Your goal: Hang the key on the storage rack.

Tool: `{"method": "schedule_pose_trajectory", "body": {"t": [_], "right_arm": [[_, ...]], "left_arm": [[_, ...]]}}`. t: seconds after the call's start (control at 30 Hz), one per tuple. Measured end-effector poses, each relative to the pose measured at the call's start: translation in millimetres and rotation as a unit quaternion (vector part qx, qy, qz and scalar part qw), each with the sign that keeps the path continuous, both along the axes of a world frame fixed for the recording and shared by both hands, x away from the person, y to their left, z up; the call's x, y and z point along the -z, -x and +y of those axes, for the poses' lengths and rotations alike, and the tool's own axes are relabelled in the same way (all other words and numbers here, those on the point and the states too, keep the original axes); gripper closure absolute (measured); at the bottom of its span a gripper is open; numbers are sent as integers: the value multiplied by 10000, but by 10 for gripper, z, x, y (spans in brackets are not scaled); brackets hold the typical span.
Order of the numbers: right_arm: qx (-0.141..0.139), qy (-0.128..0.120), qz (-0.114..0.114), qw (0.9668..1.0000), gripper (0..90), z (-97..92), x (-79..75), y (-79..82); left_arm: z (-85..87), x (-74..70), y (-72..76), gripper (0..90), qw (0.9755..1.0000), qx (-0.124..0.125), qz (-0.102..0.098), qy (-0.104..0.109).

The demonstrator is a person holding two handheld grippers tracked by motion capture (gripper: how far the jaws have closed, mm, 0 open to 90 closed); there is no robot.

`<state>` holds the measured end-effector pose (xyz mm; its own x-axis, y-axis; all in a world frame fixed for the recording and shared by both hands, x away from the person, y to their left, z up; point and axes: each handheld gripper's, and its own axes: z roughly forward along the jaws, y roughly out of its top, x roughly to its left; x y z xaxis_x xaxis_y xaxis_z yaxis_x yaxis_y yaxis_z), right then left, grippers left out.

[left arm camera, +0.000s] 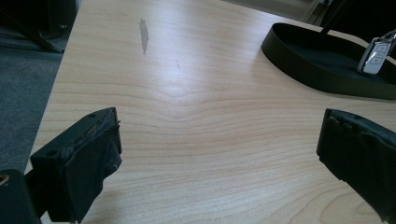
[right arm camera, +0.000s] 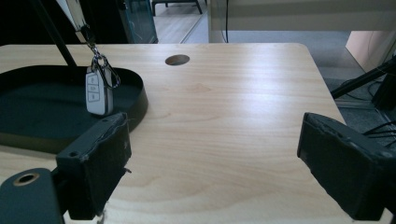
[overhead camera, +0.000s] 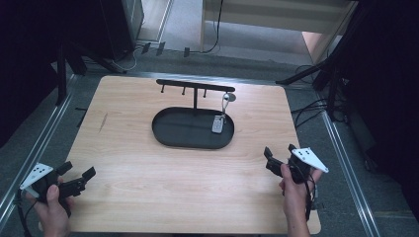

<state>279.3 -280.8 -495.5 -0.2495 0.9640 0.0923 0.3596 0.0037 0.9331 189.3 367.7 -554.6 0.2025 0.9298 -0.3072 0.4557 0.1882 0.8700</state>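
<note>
Nearest the high camera, 2 forearms come in from the bottom edge, each hand holding a gripper over the near part of a light wooden table (overhead camera: 148, 168). At the near left corner the left gripper (overhead camera: 79, 176) points toward the middle of the table, its 2 black jaws spread apart with nothing between them. In the left gripper view those jaws stand at the 2 lower corners with bare wood grain between them, and a grey smudge (left arm camera: 144, 33) marks the wood farther off.

Toward the middle of the table, well apart from both grippers, sits a black oval tray (overhead camera: 170, 136) with a low rim. A thin black post rises from its far side and carries a horizontal hanger bar (overhead camera: 195, 85) with small pegs under it. A silver and white car key fob (overhead camera: 218, 124) hangs by a clip and strap from the right end of the bar, its lower end down in the right part of the tray. I cannot tell whether it touches the tray floor.

On the near right, the right gripper (overhead camera: 280, 152) hovers by the table's right edge, jaws likewise held wide with nothing gripped. Its own view shows the fob and tray rim ahead on the left, and a round hole (right arm camera: 177, 59) in the tabletop beyond.
</note>
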Motion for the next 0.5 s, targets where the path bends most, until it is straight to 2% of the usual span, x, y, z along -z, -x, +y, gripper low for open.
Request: {"method": "schedule_pose_trajectory", "body": {"t": [0.03,0.1,0.13,0.5], "right_arm": [[16,29,-3,10000,95,-69,30,73],[17,26,1,10000,95,-84,37,88],[48,38,-4,10000,95,-159,70,148],[262,-132,35,9996,96,-486,228,420]], "left_arm": [[-1,0,0,1,10000,-1,-3,-3],[-3,-1,1,1,10000,-1,-8,-7],[-3,-1,2,1,10000,-1,-12,-10],[-6,-1,0,1,10000,1,-4,-17]]}}
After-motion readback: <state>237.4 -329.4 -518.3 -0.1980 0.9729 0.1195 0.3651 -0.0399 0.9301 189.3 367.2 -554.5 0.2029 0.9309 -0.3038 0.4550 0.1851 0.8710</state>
